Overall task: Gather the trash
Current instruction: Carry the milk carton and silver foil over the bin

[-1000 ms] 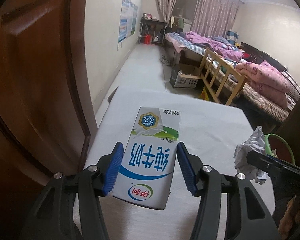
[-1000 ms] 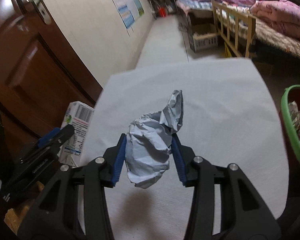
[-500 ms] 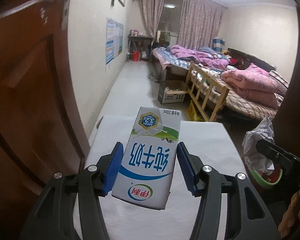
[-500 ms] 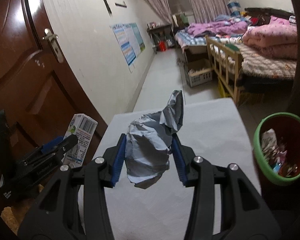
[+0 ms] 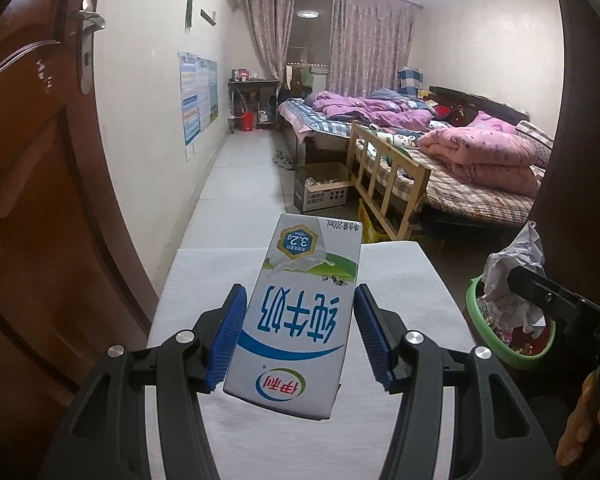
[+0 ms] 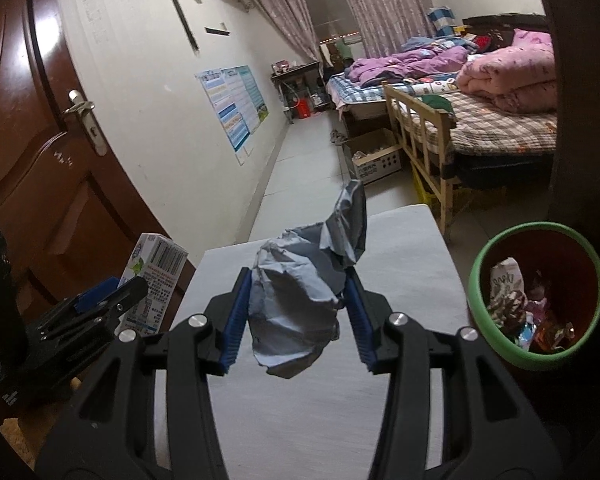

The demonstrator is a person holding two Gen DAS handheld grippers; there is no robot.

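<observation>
Both claws are loaded & now lifted clear of the table [image 5: 400, 280]. 1 s ago the carton and paper were low over the white top; since then both views have tilted up, so more of the room shows and the top sits lower in frame.

L gripper [image 5: 298, 336]: blue pads pinching the milk carton [image 5: 296, 320] on its two sides, print upside down, bottom end toward the camera.

R gripper [image 6: 296, 314]: pads squeezed onto the crumpled paper [image 6: 300, 300], a peak sticking up past the fingertips.

Green-rimmed bin [image 6: 536, 294] has come into fuller view, ahead-right of the R claw and lower, already holding wrappers. From the L claw it's far right, beyond the paper.

Pickup looks done; judging by this, what's left is carry right, then drop, paper probably first as it's nearer.
</observation>
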